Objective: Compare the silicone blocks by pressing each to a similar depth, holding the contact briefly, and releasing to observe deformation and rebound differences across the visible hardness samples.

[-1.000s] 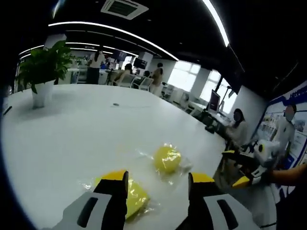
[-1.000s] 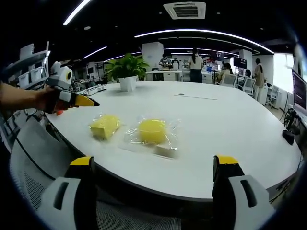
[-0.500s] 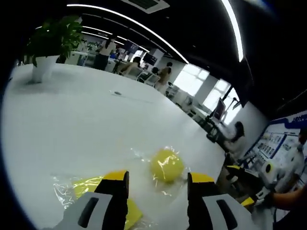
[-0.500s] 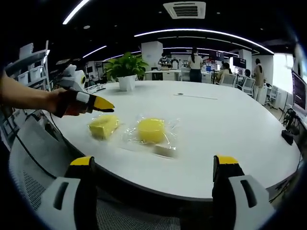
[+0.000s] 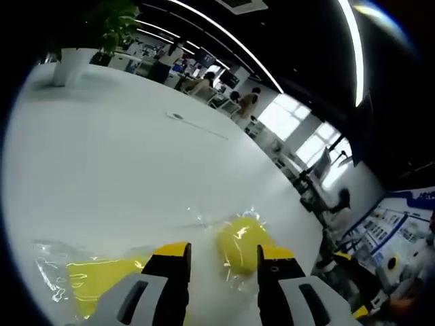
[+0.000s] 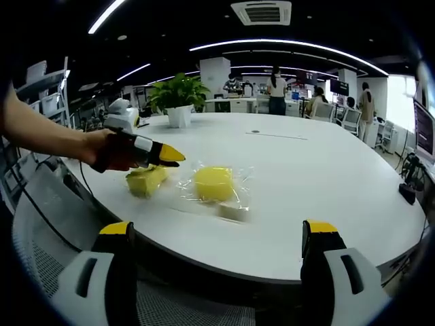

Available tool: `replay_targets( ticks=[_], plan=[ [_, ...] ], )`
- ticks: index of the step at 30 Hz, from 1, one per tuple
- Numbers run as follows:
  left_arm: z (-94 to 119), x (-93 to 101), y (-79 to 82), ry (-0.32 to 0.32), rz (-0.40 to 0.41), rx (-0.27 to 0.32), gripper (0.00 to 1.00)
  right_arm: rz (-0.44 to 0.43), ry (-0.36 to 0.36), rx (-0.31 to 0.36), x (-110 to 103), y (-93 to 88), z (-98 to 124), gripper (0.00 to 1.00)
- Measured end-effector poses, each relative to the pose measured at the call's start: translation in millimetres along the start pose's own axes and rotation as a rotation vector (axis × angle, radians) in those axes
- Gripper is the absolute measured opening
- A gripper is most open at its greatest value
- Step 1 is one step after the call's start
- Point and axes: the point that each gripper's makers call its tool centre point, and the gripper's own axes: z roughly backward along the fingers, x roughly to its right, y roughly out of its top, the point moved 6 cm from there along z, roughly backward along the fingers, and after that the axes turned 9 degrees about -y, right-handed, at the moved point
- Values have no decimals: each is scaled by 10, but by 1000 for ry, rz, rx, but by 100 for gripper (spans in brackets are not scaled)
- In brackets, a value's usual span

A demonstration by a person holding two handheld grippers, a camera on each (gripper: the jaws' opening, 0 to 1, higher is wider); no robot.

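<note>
Right, the left tongs (image 5: 221,261) hung low over the white counter (image 5: 102,156), jaws set a narrow gap apart with nothing pinched between them. Just ahead of the tips sat the round yellow block (image 5: 239,238) in its clear wrapper, while the flatter yellow block (image 5: 102,285) lay beside the left jaw, also bagged. In the right gripper view, the left tongs (image 6: 170,154) reached in from the side, a hand (image 6: 112,151) behind them, tips hovering above the flatter yellow block (image 6: 146,180); whether they touched the wrapper was unclear. The round yellow block (image 6: 214,183) rested near it, with a small pale block (image 6: 233,211) just beside. The right tongs (image 6: 217,255) were spread wide, holding nothing, well back from the counter edge. A potted plant (image 6: 178,102) stood far off.

The risk, as I judged it: the glossy film could slide under a slanted press, skating the block sideways, and uneven depth between samples would spoil the comparison.
</note>
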Motion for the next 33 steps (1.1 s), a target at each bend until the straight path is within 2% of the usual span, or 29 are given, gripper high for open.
replay_targets(
  ticks=[6, 15, 23, 30, 33],
  plan=[
    [-159, -20, -13, 19, 19, -8, 38, -15, -12, 1, 21, 0, -1, 96],
    [-345, -127, 119, 35, 106, 54, 34, -8, -9, -4, 15, -9, -7, 96],
    [-439, -163, 137, 40, 141, 42, 29, -24, -9, -9, 20, -24, -13, 95],
    [-532, -217, 123, 57, 130, 7, 28, -22, -5, -15, 16, -33, -13, 95],
    [-565, -221, 104, 57, 157, 9, 27, -22, -4, -17, 14, -35, -13, 95]
  ],
)
